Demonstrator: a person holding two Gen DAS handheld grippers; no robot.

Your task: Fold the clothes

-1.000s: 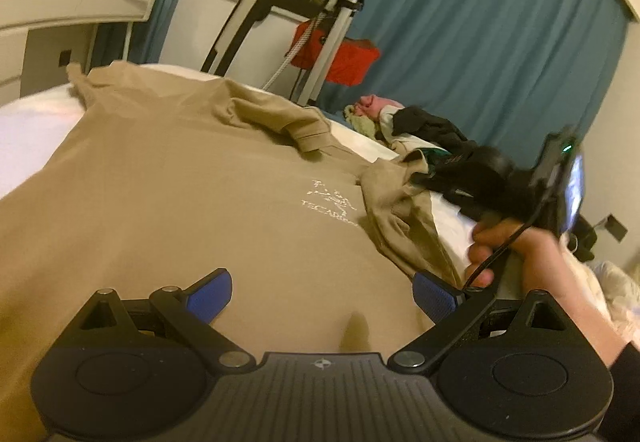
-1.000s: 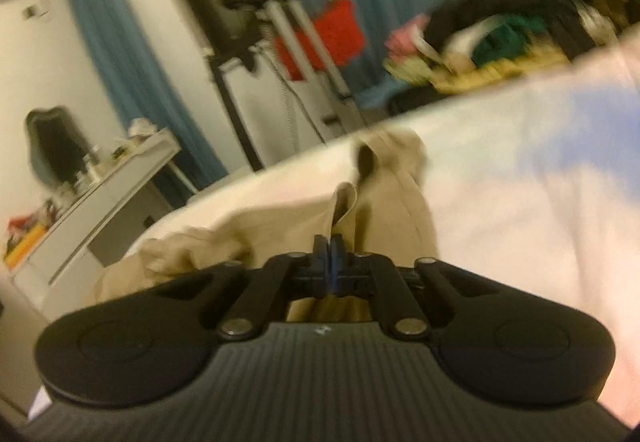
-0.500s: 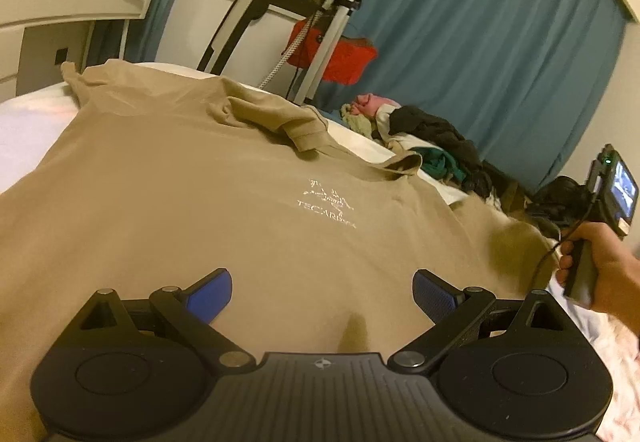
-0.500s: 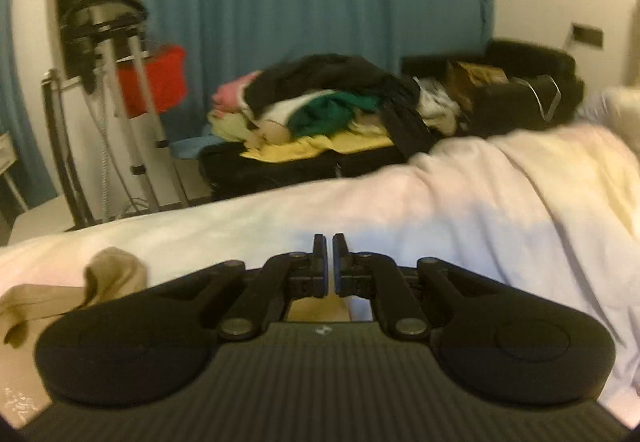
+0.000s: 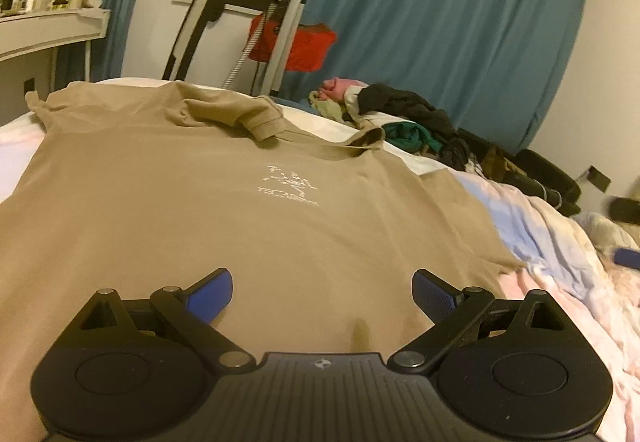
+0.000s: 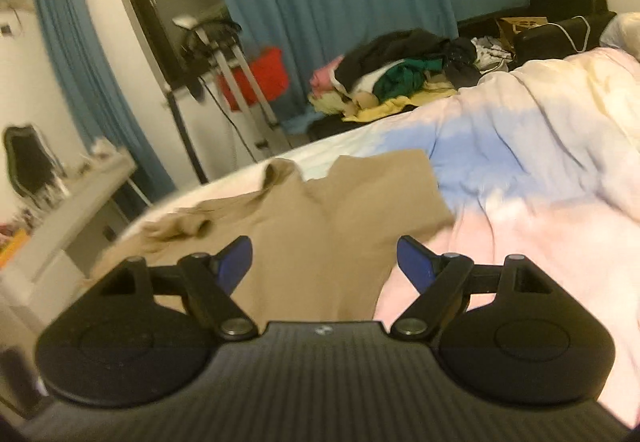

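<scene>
A tan polo shirt (image 5: 200, 202) with a pale chest logo lies front up on the bed, collar at the far side. My left gripper (image 5: 322, 284) hovers open over its lower front, with nothing between the blue pads. In the right wrist view, the shirt's right sleeve (image 6: 392, 186) lies spread flat on the bedcover. My right gripper (image 6: 324, 256) is just behind that side of the shirt (image 6: 312, 226). Its jaws are opening and the pads press on nothing. The far left sleeve is bunched.
A pastel pink and blue bedcover (image 5: 560, 242) lies rumpled to the right of the shirt. A pile of mixed clothes (image 6: 400, 78) sits past the bed's far edge. A metal stand with a red item (image 5: 292, 38) is against the blue curtain. A white desk (image 5: 48, 30) is at the left.
My right gripper, shut on the sleeve before, carried it out to the right and has opened. The sleeve now lies flat. The right hand has left the left wrist view.
</scene>
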